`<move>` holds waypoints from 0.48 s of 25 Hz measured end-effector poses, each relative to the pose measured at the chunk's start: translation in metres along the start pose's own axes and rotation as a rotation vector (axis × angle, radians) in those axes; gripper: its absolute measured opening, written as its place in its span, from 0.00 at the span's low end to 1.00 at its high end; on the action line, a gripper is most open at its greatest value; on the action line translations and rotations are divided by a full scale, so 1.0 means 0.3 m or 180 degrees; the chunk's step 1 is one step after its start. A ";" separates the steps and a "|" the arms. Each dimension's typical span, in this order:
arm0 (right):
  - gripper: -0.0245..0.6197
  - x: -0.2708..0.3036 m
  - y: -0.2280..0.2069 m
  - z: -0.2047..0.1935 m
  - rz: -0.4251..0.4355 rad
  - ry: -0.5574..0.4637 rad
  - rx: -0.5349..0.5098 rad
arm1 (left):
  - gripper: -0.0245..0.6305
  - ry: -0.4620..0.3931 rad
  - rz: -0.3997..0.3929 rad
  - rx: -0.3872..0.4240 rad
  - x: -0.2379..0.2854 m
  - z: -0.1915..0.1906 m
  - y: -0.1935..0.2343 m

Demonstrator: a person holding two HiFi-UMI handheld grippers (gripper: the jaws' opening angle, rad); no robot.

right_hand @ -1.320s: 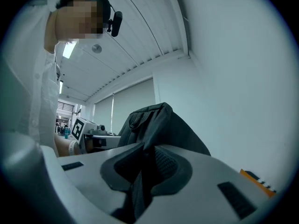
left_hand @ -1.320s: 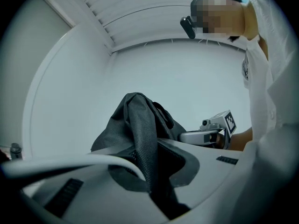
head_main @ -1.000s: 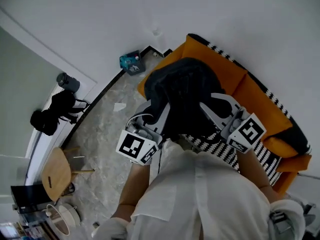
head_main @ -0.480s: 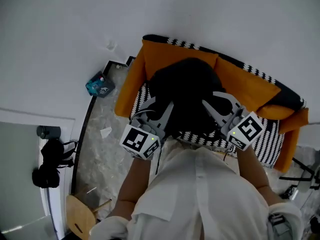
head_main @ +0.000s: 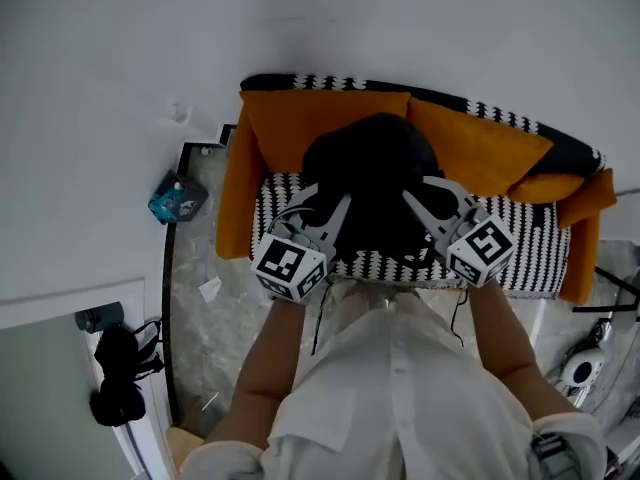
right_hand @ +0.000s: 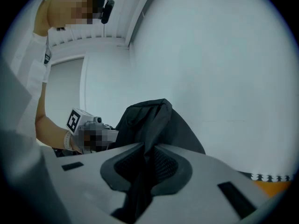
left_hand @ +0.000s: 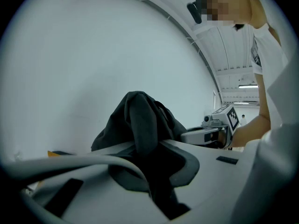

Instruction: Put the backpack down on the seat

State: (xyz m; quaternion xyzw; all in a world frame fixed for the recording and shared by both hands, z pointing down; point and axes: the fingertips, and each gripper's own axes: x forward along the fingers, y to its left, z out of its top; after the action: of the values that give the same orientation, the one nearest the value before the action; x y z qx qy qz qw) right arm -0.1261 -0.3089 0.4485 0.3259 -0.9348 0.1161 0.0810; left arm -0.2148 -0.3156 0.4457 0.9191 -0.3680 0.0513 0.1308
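Note:
A black backpack (head_main: 372,183) is held over the sofa's black-and-white patterned seat (head_main: 530,258), in front of the orange back cushions (head_main: 320,118). From above I cannot tell whether it touches the seat. My left gripper (head_main: 335,211) is shut on a fold of the backpack's fabric (left_hand: 140,120) at its left side. My right gripper (head_main: 415,206) is shut on a fold of the backpack (right_hand: 154,120) at its right side. In each gripper view the dark cloth runs between the pads, and the other gripper (left_hand: 217,127) (right_hand: 88,129) shows behind the bag.
The sofa stands against a white wall, with orange arms at both ends (head_main: 235,208). On the marble floor to the left lie a teal box (head_main: 172,198) and a black tripod-like object (head_main: 118,393). A white device with cables (head_main: 580,368) stands at the right.
The view has swung so that the sofa now lies square in front of me. The backpack, still held by both grippers, has come over the middle-left of the seat.

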 end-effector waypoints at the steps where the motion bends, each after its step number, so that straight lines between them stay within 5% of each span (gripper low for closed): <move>1: 0.12 0.013 -0.026 -0.028 -0.0046 0.0036 0.0035 | 0.12 0.0043 -0.0026 -0.0021 0.025 -0.025 0.014; 12: 0.12 0.128 -0.232 -0.391 -0.0484 0.0566 0.0336 | 0.12 0.0553 -0.0173 -0.0229 0.231 -0.372 0.145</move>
State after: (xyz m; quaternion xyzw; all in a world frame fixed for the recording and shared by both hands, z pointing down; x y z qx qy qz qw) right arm -0.1032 -0.3529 0.5812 0.3880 -0.8891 0.1871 0.1549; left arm -0.1943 -0.3606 0.5750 0.9156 -0.3318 0.1140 0.1966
